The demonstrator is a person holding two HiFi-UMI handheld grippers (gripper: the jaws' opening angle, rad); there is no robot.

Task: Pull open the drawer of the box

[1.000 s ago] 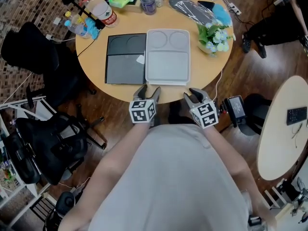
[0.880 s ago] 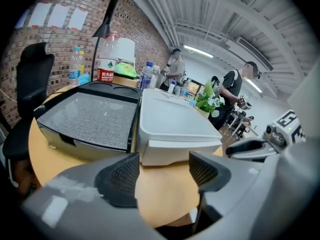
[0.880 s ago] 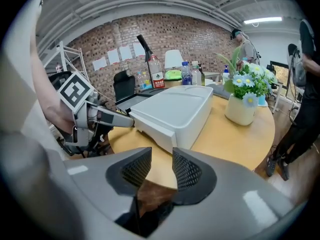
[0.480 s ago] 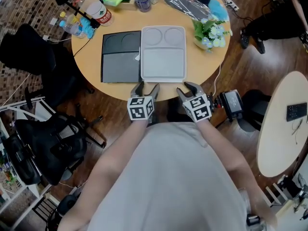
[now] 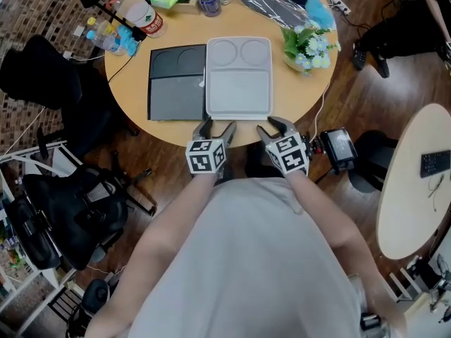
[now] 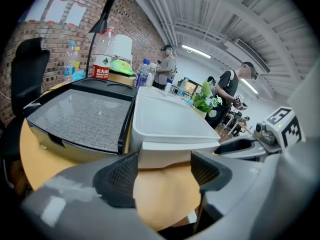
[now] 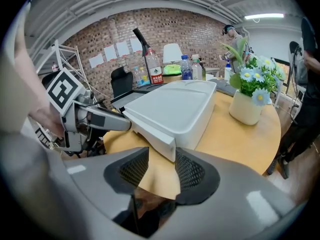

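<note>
Both forearms reach forward from my torso, side by side. The grippers are tilted forward and down at the near edge of the round table, marker cubes uppermost.

Left gripper: the jaws have just been opening and now stand wide apart. They hold nothing. In the left gripper view the near end of the white box shows through the gap. Its projecting lip sits just beyond the pads, and neither pad presses on it.

Right gripper: these jaws have also just been opening and are moderately apart, with nothing in them. In the right gripper view the near right corner of the box lies just ahead of the gap, and bare tabletop shows between the pads.

The white box lies flat on the table, directly ahead of both grippers. Its long axis runs straight away from me. The near short end is close to the table edge and faces me, and the two round recesses in the lid are at the far end.

A black box of similar shape lies alongside on its left, parallel and touching or nearly so. A pot of flowers stands to the right of the white box, clear of it.
</note>
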